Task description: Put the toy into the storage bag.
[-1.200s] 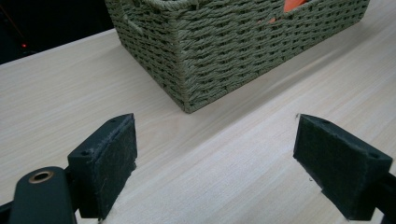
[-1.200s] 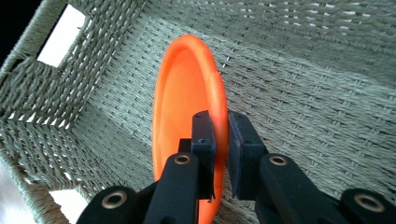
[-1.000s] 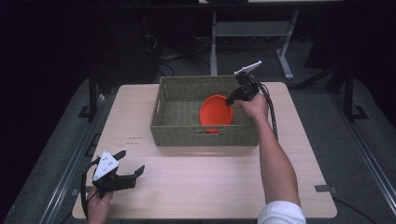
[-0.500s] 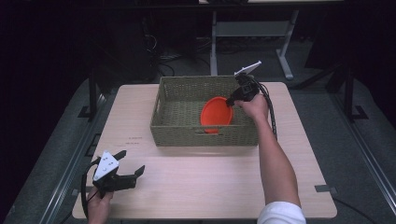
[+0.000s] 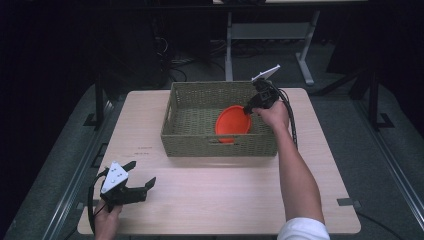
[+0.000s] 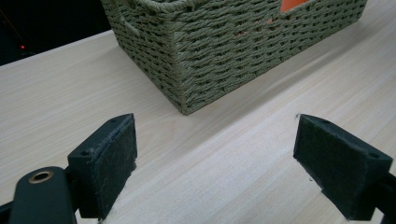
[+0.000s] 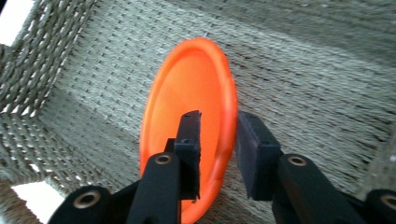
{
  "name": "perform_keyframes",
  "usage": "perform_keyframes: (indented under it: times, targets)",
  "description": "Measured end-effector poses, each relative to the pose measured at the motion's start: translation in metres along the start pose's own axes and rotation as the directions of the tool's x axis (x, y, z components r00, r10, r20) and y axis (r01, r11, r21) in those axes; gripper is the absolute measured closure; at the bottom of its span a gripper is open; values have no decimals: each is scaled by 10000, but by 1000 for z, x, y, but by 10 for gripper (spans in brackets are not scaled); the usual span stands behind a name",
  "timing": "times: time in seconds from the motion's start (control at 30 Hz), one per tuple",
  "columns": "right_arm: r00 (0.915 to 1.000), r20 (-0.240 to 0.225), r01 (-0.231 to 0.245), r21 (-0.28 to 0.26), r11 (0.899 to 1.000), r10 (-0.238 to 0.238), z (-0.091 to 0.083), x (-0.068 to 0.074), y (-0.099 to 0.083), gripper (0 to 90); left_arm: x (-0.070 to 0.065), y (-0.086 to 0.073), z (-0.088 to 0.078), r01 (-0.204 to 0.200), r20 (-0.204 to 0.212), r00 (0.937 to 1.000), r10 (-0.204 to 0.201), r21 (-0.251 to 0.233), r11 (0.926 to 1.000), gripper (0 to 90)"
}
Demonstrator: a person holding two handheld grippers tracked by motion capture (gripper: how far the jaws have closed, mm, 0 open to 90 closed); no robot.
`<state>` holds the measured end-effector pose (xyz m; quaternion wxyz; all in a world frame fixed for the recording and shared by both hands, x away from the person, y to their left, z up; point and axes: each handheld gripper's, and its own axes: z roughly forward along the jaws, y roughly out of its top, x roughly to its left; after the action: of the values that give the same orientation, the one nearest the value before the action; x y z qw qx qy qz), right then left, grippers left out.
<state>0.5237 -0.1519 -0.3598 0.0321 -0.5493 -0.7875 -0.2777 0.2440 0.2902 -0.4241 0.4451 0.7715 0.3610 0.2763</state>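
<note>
An orange plate (image 5: 232,125) stands tilted on edge inside the woven basket (image 5: 220,147), toward its right end. My right gripper (image 5: 248,109) reaches down into the basket at the plate's upper right rim. In the right gripper view, the plate (image 7: 187,88) has its rim between the two pads of the gripper (image 7: 217,121). These jaws have just been opening, and the outer pad stands a little off the rim. My left gripper (image 5: 142,172) rests at the table's front left, open (image 6: 215,140) with only bare tabletop between its pads.
The basket's corner (image 6: 233,56) lies ahead of the left gripper across bare wood. The light wooden table (image 5: 225,200) stretches wide in front of the basket. A cable (image 5: 291,125) trails from the right gripper along the basket's right side. Dark floor and a stand's legs lie beyond.
</note>
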Motion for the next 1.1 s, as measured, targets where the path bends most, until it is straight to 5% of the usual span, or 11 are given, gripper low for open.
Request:
perform_keyframes:
  times: [0.27, 1.1]
  targets:
    - [9988, -485, 96, -391, 9992, -115, -9, 2, -4, 676, 0, 0, 0, -60, 0, 10000, 60, -2, 10000, 128]
    - [9819, -1619, 852, -844, 9928, -981, -23, 17, -8, 364, 0, 0, -2, -117, -21, 9999, 117, 34, 9999, 129]
